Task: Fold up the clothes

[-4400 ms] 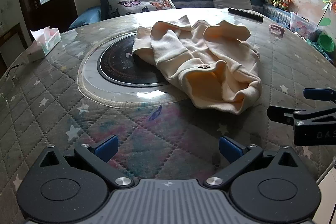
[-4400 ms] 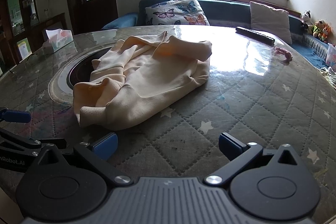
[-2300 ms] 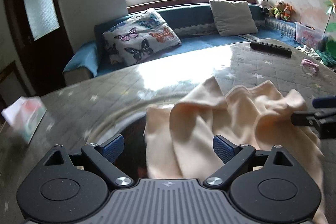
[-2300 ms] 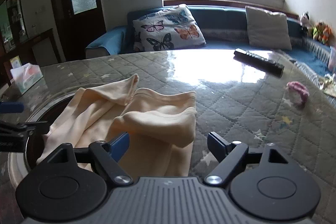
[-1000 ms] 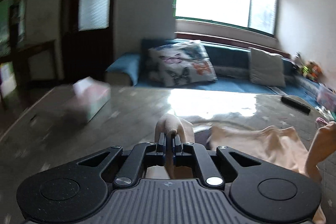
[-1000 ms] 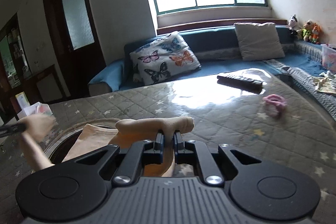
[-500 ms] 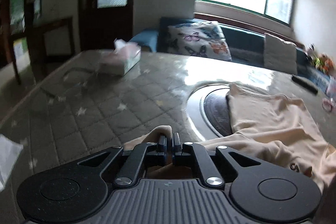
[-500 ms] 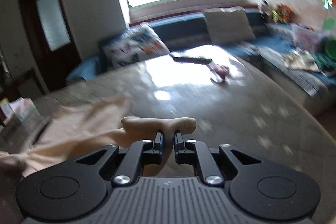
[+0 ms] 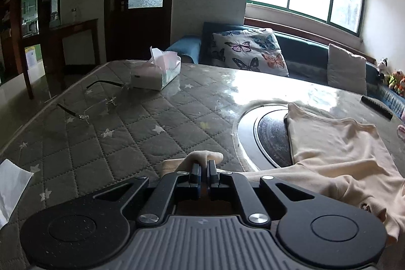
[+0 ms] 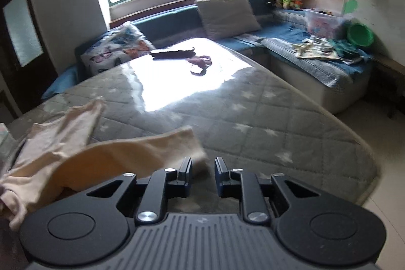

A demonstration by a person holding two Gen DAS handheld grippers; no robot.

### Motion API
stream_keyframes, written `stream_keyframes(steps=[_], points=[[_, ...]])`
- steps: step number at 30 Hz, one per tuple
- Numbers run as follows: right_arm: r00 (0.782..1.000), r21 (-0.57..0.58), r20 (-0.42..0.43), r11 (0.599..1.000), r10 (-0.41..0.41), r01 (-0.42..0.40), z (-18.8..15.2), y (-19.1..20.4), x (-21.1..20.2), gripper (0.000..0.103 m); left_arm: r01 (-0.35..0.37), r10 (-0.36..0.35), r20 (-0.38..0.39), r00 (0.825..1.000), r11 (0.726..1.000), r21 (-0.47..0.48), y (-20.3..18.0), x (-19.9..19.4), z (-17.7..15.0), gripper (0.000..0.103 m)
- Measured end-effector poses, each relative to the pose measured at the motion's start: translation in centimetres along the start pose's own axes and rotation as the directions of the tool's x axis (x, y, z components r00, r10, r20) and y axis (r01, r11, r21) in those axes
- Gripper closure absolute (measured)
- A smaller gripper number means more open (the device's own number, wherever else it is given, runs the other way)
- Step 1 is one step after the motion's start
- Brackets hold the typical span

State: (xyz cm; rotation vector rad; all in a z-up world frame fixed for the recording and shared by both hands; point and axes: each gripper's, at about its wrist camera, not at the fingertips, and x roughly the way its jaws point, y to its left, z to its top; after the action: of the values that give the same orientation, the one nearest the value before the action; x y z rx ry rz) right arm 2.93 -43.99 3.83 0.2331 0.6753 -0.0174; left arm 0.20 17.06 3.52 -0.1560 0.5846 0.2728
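While the left gripper [image 9: 204, 175] pinches one corner of the cream cotton garment [image 9: 336, 146] spread over the quilted grey table [image 9: 131, 128], the right gripper [image 10: 202, 170] has just been opening, its jaws narrowly parted beside the other corner. Should the left hand tug now, the freed side could drag and bunch, spoiling the flat layout.

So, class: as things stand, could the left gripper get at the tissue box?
Probably not yet. The left gripper is shut on the cream garment; bare table lies before the tissue box.
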Motion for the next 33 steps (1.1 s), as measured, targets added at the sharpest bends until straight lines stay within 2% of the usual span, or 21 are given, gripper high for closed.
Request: stream_keyframes(steps=[3,5,8,12,15,18,20,22,24,26,30,33], points=[[0.996,-0.018,-0.013,0.996,0.089,-0.089,0.7,2.3,0.8,0.080,-0.009,0.009,0.012,1.000,1.000,-0.010,0.3,-0.6,0.0,0.099],[0.985,-0.011,-0.034,0.986,0.167,-0.167,1.0,3.8,1.4,0.075,-0.017,0.017,0.016,1.000,1.000,-0.021,0.7,-1.0,0.0,0.099],[0.959,-0.011,-0.069,0.961,0.274,-0.275,1.1,6.1,2.0,0.074,-0.035,0.035,0.010,0.999,0.999,-0.022,1.2,-1.3,0.0,0.099],[0.921,-0.007,-0.129,0.929,0.367,-0.371,0.5,8.4,2.3,0.072,-0.034,0.034,0.002,0.999,0.999,-0.021,1.4,-1.5,0.3,0.098],[0.896,-0.018,-0.162,0.907,0.413,-0.421,-0.3,9.9,1.9,0.070,-0.040,0.040,-0.013,0.999,0.999,-0.007,1.1,-1.3,0.1,0.094],[0.871,-0.048,-0.212,0.885,0.444,-0.463,-1.2,11.3,1.8,0.069,-0.036,0.037,-0.010,0.999,0.998,0.047,0.5,-1.7,-0.4,0.091],[0.855,-0.066,-0.248,0.873,0.455,-0.483,-1.9,12.2,2.0,0.069,-0.025,0.025,0.003,1.000,0.996,0.088,0.0,-2.5,-0.7,0.076],[0.843,-0.075,-0.276,0.864,0.462,-0.498,-2.4,13.0,2.3,0.069,0.012,-0.014,0.018,1.000,0.990,0.144,-0.7,-3.5,-1.2,0.069],[0.833,-0.081,-0.293,0.856,0.469,-0.511,-2.8,13.7,2.5,0.069,0.056,-0.063,0.030,0.998,0.977,0.208,-1.7,-4.7,-1.8,0.068],[0.820,-0.079,-0.308,0.846,0.483,-0.528,-3.1,14.1,2.9,0.069,0.131,-0.139,0.014,0.990,0.958,0.254,-2.8,-5.4,-2.4,0.067],[0.809,-0.072,-0.325,0.840,0.490,-0.537,-3.4,14.9,3.7,0.070,0.289,-0.282,-0.071,0.957,0.894,0.344,-6.2,-5.6,-4.1,0.067],[0.806,-0.081,-0.335,0.837,0.489,-0.541,-3.6,15.4,3.8,0.079,0.361,-0.337,-0.130,0.932,0.854,0.374,-8.9,-4.6,-5.1,0.067]])
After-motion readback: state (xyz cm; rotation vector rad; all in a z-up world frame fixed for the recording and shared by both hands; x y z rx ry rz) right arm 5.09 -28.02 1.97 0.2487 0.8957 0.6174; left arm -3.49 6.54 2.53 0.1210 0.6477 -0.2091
